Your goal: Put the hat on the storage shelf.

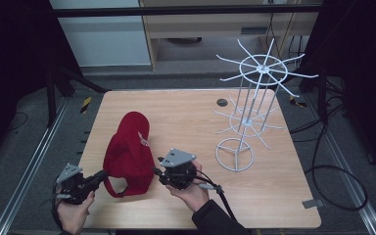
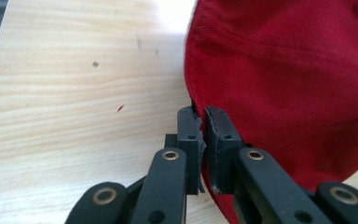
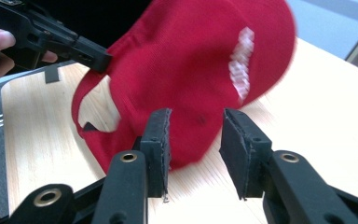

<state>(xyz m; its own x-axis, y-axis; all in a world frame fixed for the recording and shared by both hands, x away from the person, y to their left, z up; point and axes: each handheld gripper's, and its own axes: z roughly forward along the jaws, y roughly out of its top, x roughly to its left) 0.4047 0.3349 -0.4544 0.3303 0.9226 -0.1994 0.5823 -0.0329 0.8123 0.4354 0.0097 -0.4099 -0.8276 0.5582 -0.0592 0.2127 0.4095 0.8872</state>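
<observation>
I see a white wire rotating display rack (image 1: 251,105) standing on my wooden table (image 1: 186,112), beside a dark round grommet (image 1: 222,102).

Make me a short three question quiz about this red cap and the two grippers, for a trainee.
1. True or false: the left gripper is shut on the red cap.
2. Are the right gripper fingers pressing the cap? A yes, B no.
3. What stands on the table to the cap's right?

Key: 1 true. 2 B, they stand open with the cap just beyond them. 3 a white wire rack.
</observation>
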